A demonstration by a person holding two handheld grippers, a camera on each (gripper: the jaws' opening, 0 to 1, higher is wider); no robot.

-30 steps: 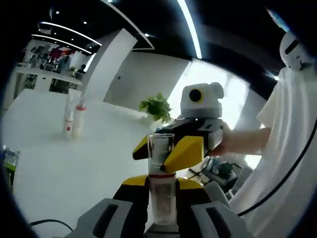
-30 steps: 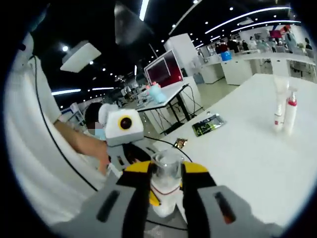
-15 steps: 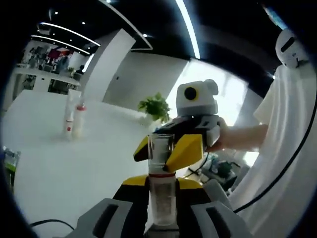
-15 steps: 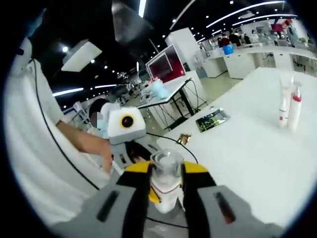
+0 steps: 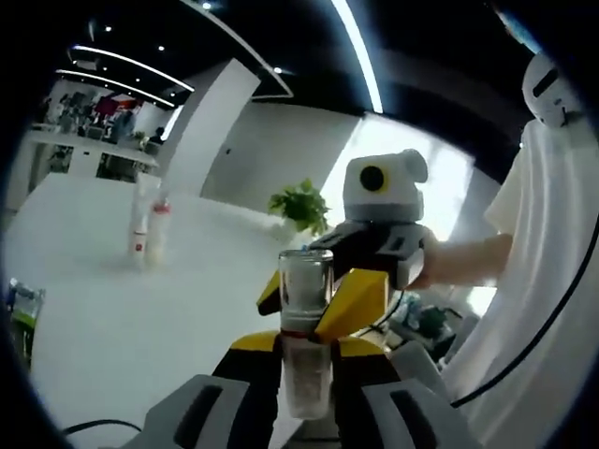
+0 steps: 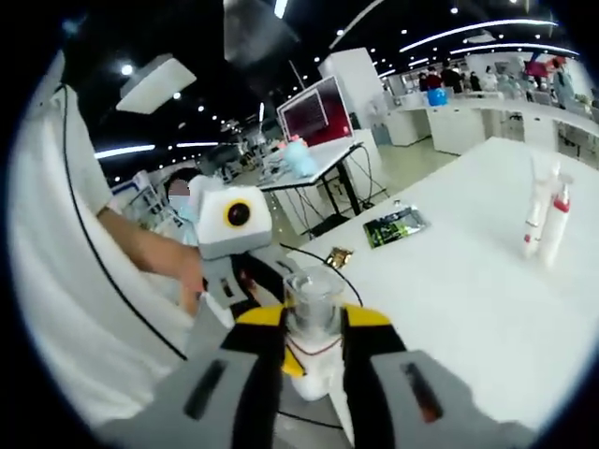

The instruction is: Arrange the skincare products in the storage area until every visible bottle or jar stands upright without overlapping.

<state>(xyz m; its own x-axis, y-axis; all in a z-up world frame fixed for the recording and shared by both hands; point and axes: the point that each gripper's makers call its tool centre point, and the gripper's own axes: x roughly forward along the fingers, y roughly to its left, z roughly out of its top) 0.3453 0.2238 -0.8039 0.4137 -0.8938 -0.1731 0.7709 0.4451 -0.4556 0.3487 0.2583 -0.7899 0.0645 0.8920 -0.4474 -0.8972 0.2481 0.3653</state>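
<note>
Clear plastic catches the ceiling lights as a slim transparent bottle with a thin red band and a see-through cap (image 5: 305,323) is held aloft between two hand-held tools, above a broad white table (image 5: 103,318). In the left gripper view, the left tool (image 5: 306,374) has its yellow-and-black jaws pressed against the bottle's lower body, while the right tool (image 5: 323,295) reaches in from the right and pinches the same bottle near the red band; a person's hand (image 5: 432,267) steadies it from behind, the forearm held roughly level and a white sleeve beside it. The right gripper view shows the bottle (image 6: 311,332) upright between that tool's (image 6: 312,351) own jaws, the other tool just beyond. The bottle looks light and stiff but smooth and likely slippery, so the flat-sided lower body seems a safer hold than the cap, which could pop off. Two tall white bottles, one red-collared (image 6: 545,217), stand upright and close together far across the table, well apart from the held one; a dark flat packet (image 6: 393,227) lies near the table's edge.
</note>
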